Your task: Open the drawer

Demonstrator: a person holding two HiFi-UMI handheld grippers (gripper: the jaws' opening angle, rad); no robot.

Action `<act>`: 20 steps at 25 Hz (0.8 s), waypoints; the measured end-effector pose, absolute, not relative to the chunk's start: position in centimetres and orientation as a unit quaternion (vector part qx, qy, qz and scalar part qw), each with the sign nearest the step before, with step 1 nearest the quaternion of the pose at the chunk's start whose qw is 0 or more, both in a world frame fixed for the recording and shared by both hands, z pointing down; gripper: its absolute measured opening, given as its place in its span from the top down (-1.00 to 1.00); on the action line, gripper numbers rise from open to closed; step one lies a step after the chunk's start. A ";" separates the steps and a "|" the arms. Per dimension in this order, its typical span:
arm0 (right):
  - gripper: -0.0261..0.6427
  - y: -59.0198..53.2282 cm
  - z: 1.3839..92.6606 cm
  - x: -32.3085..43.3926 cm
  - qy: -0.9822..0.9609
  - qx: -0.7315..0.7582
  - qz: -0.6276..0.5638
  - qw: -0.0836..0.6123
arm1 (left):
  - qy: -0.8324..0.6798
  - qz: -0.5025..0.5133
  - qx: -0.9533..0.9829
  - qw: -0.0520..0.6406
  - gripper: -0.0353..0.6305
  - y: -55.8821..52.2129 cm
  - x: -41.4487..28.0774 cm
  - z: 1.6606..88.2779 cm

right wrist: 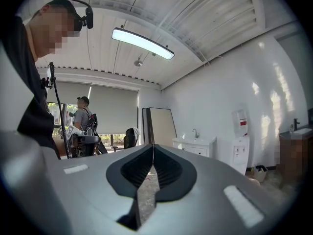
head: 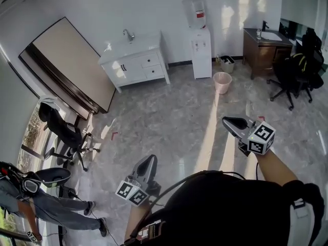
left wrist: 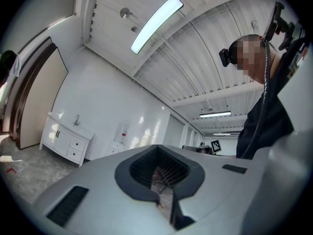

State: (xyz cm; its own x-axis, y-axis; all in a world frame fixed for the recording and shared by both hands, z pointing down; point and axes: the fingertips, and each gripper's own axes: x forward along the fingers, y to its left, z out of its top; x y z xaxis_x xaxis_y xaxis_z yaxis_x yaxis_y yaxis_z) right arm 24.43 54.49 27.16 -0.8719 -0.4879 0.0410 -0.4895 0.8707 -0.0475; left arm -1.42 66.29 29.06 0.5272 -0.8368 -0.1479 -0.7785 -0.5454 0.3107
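drawer (head: 150,61) in white sink cabinet (head: 134,65) by far wall (head: 154,9), front facing the room, long axis level along the wall, handle too small to see, left tongs (head: 150,158) and right tongs (head: 226,121) clenched, empty, well apart from it

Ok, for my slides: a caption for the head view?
Person faces a distant white sink cabinet, left gripper and right gripper shut and empty.

The vanity (head: 136,65) is white with black handles (head: 123,67); the other cabinet (head: 262,53) is dark brown. The bin (head: 222,82) is pink, the floor (head: 174,122) grey marbled.
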 end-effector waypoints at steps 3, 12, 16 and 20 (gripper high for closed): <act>0.90 53.1 27.7 22.5 -0.965 0.259 0.037 0.015 | -0.468 -0.138 0.867 0.107 0.89 64.7 -4.0 29.5; 0.90 47.4 29.4 20.2 -0.963 0.264 0.055 0.023 | -0.473 -0.135 0.863 0.117 0.89 58.9 -6.9 30.7; 0.90 42.8 29.7 21.7 -0.966 0.250 0.060 0.020 | -0.483 -0.128 0.858 0.117 0.89 54.6 -4.8 30.4; 0.90 37.1 29.9 24.0 -0.973 0.226 0.050 0.021 | -0.500 -0.137 0.848 0.112 0.89 49.8 -1.9 30.2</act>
